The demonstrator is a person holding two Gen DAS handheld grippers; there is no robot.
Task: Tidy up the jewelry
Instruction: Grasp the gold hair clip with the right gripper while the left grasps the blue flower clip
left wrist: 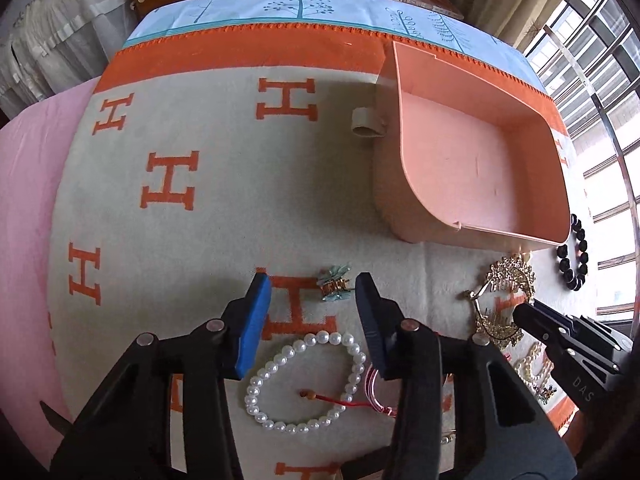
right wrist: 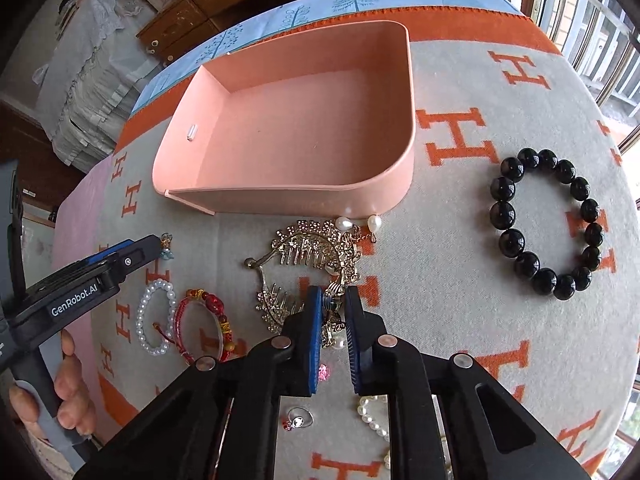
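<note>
An empty pink jewelry box (left wrist: 472, 160) (right wrist: 304, 132) lies open on the H-patterned blanket. My left gripper (left wrist: 312, 300) is open above the blanket, with a small butterfly clip (left wrist: 335, 283) just beyond its tips and a white pearl bracelet (left wrist: 308, 380) (right wrist: 156, 316) below it. My right gripper (right wrist: 331, 300) is closed on a gold ornament (right wrist: 334, 300) in the pile of gold hair combs (right wrist: 308, 248) (left wrist: 504, 300). A black bead bracelet (right wrist: 548, 220) (left wrist: 576, 260) lies to the right. A red cord bracelet (right wrist: 204, 320) lies beside the pearl bracelet.
A ring (right wrist: 300, 418), a pink gem (right wrist: 322, 372) and a pearl strand (right wrist: 372, 412) lie under the right gripper. A grey strap loop (left wrist: 366, 122) sits on the box's left side. Wooden drawers (right wrist: 192, 20) and windows (left wrist: 592, 80) stand beyond the bed.
</note>
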